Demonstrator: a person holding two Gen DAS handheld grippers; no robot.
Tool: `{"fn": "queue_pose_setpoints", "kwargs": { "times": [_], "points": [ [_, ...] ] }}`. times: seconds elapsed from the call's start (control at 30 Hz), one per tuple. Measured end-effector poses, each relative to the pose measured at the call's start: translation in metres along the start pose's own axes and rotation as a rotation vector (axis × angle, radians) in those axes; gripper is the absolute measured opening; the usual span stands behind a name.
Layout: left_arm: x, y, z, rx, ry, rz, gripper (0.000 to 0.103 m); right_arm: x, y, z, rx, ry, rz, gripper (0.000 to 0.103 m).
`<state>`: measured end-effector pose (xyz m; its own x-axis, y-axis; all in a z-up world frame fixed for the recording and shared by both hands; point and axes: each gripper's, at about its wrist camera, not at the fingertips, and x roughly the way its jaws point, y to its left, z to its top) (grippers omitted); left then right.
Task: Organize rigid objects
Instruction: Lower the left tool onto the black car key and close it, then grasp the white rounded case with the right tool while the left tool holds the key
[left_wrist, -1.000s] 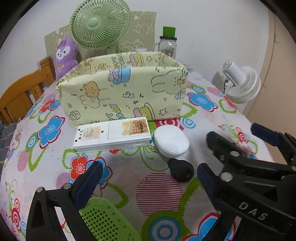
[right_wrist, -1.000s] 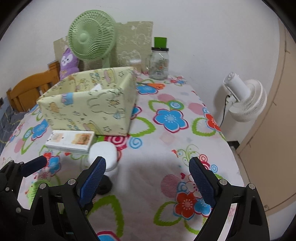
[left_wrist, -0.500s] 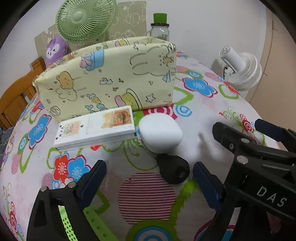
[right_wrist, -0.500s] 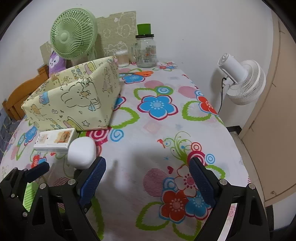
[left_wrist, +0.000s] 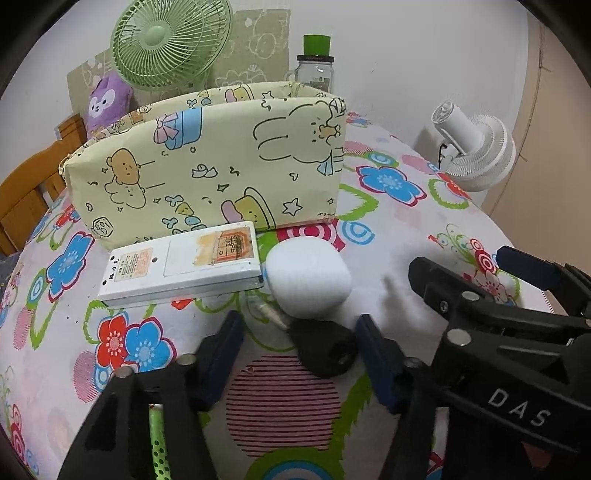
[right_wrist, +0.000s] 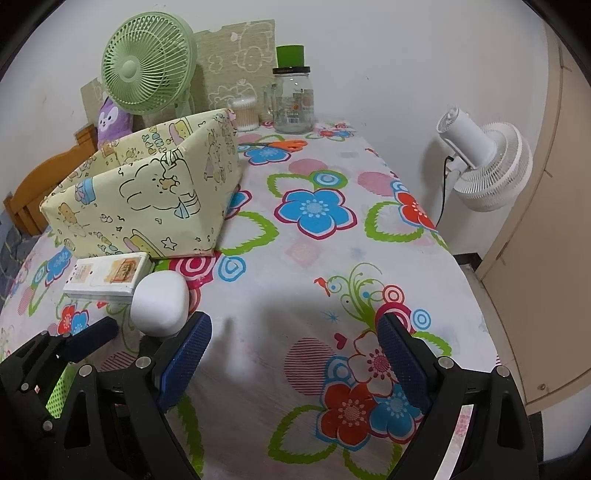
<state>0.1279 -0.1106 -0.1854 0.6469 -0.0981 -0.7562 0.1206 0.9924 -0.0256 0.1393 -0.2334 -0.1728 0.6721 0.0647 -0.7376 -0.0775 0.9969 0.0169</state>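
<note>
Since a second ago our left gripper (left_wrist: 299, 341) has pushed in toward the black key fob (left_wrist: 325, 347), and its jaws are closing around it, not yet clamped. The fob lies on the floral tablecloth (left_wrist: 388, 229), just before the white case (left_wrist: 308, 282) and the yellow cartoon-print storage box (left_wrist: 207, 166). Our right gripper (right_wrist: 295, 354), marked "DAS", waits with jaws apart, empty.

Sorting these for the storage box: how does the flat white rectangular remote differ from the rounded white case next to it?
The flat white rectangular remote is long, thin and labelled; the rounded white case is plain, dome-shaped and shorter. The remote lies nearer the yellow cartoon-print box. Both are white and rest on the floral tablecloth.
</note>
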Motion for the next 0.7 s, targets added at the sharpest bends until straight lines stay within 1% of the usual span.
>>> {"fn": "queue_pose_setpoints", "kwargs": {
  "times": [0.03, 0.17, 0.33, 0.5, 0.7],
  "points": [
    [-0.001, 0.000, 0.000, 0.007, -0.002, -0.008, 0.048, 0.000, 0.001, 0.000, -0.001, 0.001, -0.001, 0.093],
    [-0.003, 0.001, -0.001, 0.023, -0.003, -0.023, 0.036, -0.001, 0.007, 0.000, -0.009, 0.003, 0.002, 0.093],
    [-0.005, 0.005, -0.002, 0.029, 0.003, -0.031, 0.035, -0.004, 0.020, 0.001, -0.031, 0.001, 0.010, 0.093],
    [-0.011, 0.009, -0.008, 0.051, 0.004, -0.021, 0.032, -0.003, 0.034, 0.001, -0.052, 0.004, 0.020, 0.093],
    [-0.016, 0.016, -0.014, 0.052, 0.004, -0.028, 0.032, 0.003, 0.051, 0.001, -0.079, 0.016, 0.039, 0.093]
  ]
}}
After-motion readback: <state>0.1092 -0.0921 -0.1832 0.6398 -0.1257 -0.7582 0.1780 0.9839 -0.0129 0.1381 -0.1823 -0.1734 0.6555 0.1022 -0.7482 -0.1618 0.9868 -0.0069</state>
